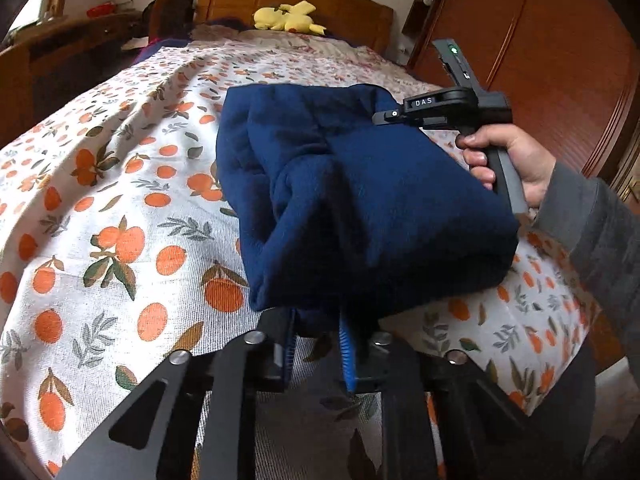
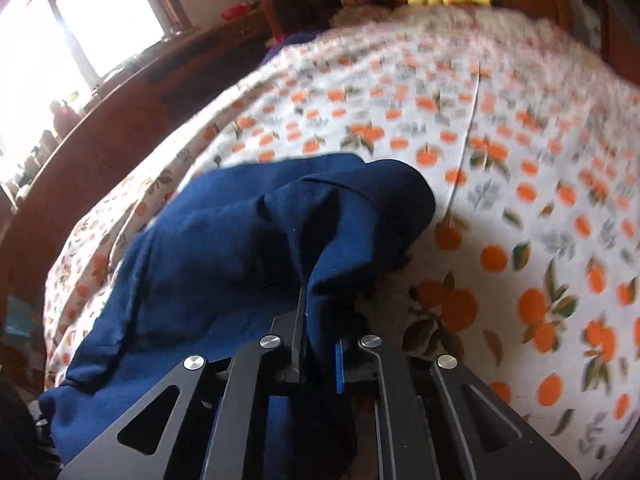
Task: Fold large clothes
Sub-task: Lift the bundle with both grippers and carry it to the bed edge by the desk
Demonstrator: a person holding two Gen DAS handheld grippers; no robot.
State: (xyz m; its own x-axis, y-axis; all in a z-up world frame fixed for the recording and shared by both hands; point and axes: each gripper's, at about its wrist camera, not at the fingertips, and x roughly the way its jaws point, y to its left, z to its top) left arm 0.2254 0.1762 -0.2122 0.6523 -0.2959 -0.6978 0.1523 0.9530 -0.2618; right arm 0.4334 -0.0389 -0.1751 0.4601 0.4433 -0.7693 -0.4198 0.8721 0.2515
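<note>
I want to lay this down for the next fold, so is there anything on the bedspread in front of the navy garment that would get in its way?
Nothing visible does. Both grippers, left and right, are shut on the navy garment, and the orange-print bedspread around and beyond it looks bare. The yellow plush toy lies far off by the headboard.

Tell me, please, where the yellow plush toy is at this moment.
The yellow plush toy lies at the far end of the bed, against the wooden headboard, top centre in the left wrist view and well beyond the blue garment.
</note>
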